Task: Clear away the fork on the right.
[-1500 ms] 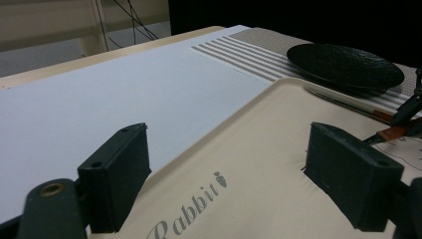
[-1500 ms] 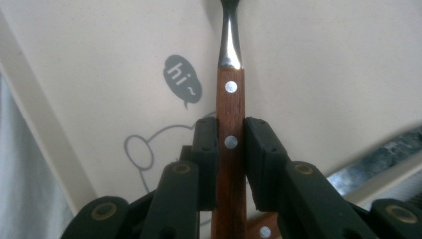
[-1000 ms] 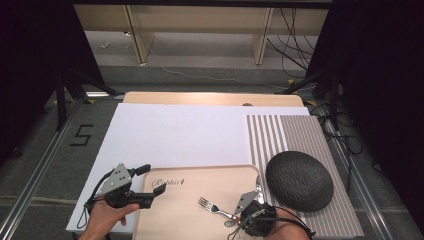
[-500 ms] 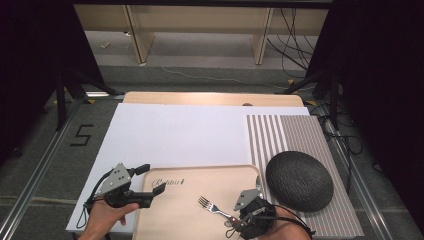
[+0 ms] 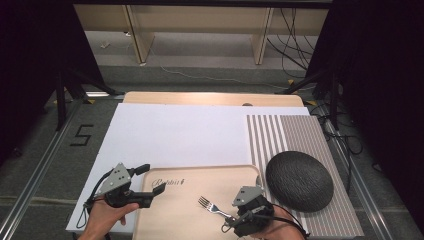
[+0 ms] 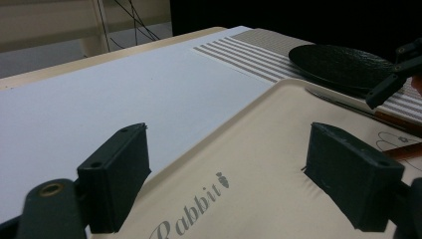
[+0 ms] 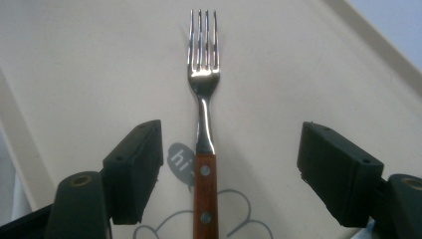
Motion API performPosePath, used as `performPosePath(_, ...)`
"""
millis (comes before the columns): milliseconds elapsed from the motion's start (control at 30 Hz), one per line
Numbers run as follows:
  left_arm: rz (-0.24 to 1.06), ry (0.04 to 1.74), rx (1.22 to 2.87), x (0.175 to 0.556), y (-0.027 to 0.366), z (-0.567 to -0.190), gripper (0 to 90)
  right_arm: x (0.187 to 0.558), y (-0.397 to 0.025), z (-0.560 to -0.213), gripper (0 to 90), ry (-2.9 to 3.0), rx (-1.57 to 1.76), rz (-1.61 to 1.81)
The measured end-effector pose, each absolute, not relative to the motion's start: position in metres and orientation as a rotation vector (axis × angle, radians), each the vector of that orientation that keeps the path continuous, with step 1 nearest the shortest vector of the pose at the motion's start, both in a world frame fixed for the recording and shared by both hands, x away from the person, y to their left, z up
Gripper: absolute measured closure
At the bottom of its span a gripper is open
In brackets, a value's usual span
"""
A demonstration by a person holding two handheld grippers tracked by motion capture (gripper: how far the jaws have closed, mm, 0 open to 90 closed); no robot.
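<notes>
The wooden-handled fork point(image 7: 204, 129) lies flat on the cream tray point(image 5: 175, 215), towards the tray's right part, tines pointing away from the right tool point(image 5: 235, 212). That tool is spread wide with one jaw to each side of the handle and is not clamped on it, a placement judged to prepare a grasp on the handle. The left tool point(image 5: 147, 186) is likewise released, its jaws straddling the tray's near-left rim by the "Rabbit" lettering, probably so the tray can be steadied; the dark plate point(image 5: 299, 180) rests just right of the tray.
</notes>
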State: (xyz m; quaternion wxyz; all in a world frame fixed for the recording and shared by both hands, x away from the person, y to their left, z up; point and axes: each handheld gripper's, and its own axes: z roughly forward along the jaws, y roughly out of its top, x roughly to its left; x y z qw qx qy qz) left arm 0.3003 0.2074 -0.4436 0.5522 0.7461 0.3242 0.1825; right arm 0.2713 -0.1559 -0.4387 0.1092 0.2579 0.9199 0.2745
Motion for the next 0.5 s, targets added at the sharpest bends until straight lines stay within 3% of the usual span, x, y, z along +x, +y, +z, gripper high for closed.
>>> performPosePath(267, 0.428, 0.765, 1.763, 0.301, 0.207, -0.444, 16.9, 0.268, -0.148, -0.440, 37.9, 2.682, 0.689, 0.825)
performPosePath(500, 0.429, 0.764, 1.764, 0.301, 0.208, -0.444, 16.9, 0.268, -0.144, -0.445, 56.2, 2.661, 0.651, 0.840)
